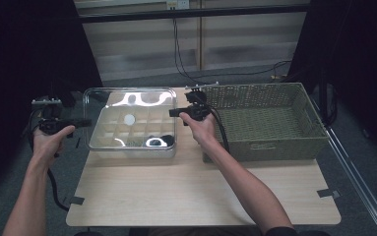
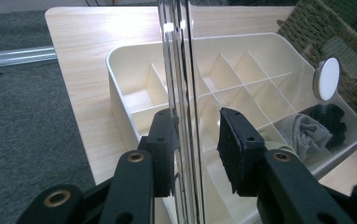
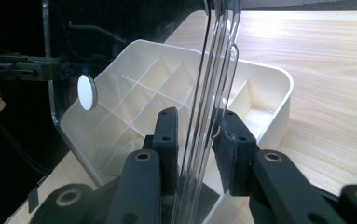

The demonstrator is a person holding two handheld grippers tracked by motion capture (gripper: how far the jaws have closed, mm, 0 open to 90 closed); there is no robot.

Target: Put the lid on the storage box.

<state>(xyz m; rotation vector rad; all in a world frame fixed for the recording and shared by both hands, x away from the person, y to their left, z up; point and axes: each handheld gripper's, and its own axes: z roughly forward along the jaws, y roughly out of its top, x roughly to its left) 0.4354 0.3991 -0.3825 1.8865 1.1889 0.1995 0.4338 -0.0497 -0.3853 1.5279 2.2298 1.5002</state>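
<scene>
The clear lid (image 1: 129, 118) hovers over the divided white box (image 1: 134, 142) at the table's far left. Each gripper straddles one lid edge, left gripper (image 2: 195, 140) and right gripper (image 3: 195, 140), jaws apart around it, likely keeping it level. A woven basket (image 1: 269, 123) sits right, on the pale wood table (image 1: 201, 191); the room is dim.

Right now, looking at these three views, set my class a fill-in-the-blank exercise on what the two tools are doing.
1. Each tool's jaws straddle an edge of the clear ____.
2. The cream organiser box beneath is split into ____.
3. The woven basket stands on the box's ____ side in the high view.

Missing words: lid; compartments; right
</scene>
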